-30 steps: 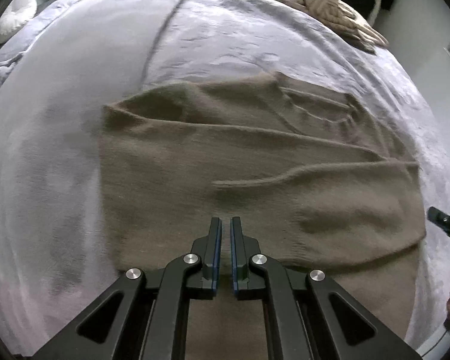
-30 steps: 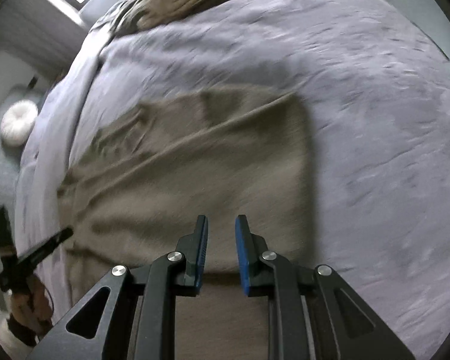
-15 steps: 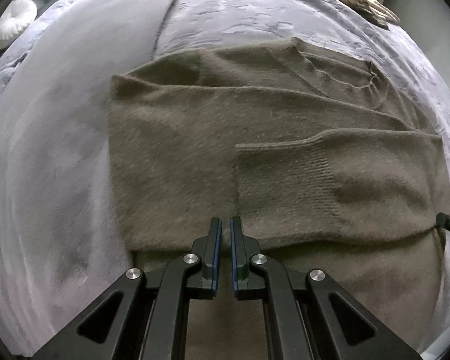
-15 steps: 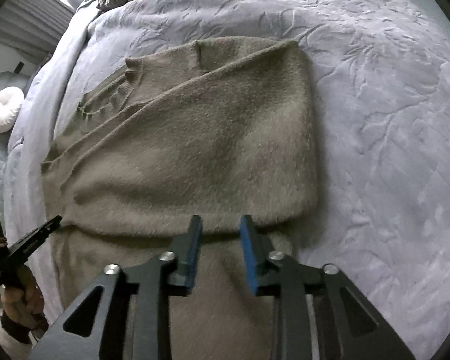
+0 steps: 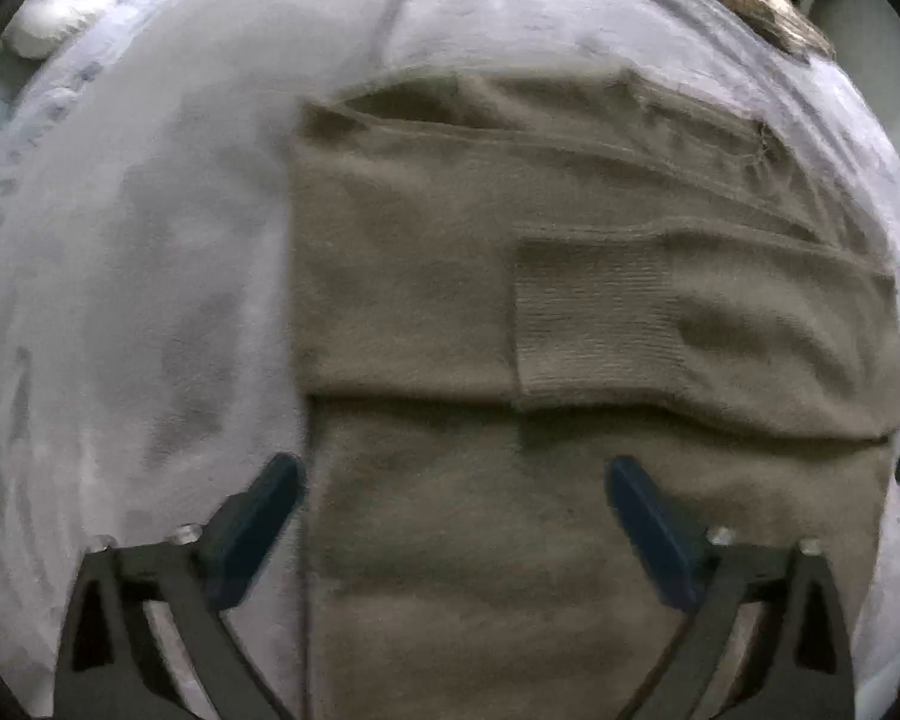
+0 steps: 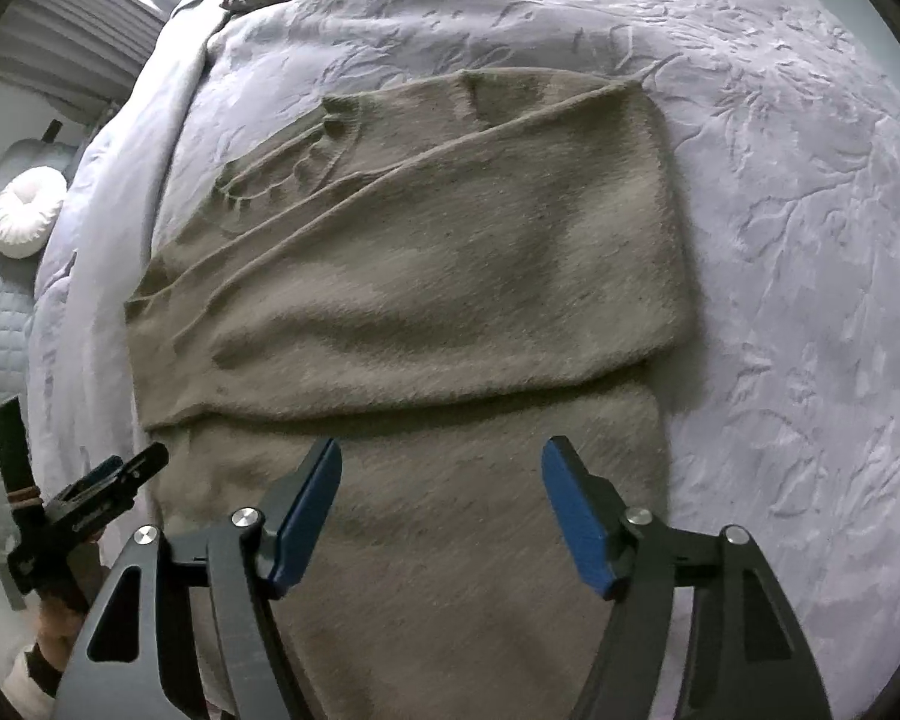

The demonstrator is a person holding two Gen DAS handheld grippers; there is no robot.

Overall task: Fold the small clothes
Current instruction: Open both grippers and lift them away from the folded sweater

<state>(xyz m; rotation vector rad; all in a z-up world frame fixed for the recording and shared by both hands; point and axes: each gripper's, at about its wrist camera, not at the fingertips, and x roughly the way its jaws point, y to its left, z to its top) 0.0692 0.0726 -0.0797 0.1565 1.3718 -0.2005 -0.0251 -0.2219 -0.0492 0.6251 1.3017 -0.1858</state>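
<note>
Both claws point down over the bed (image 6: 810, 240), nothing gripped. Left claw (image 5: 450, 492): jaws opening, spread wide, one blue pad over the bedspread (image 5: 150, 300) just off the sweater's edge, the other over the knit. Right claw (image 6: 441, 480): jaws opening, about mid-spread, both pads above the lower sweater panel, no fabric pinched. Brown sweater (image 6: 420, 276) lies flat on the lilac bedspread, upper part folded down over the lower, fold edge running across just ahead of both claws. Ribbed sleeve cuff (image 5: 594, 324) lies on top of the folded layer. Left claw also shows at the left edge of the right wrist view. White round cushion (image 6: 27, 219) sits off the bed's far side.
</note>
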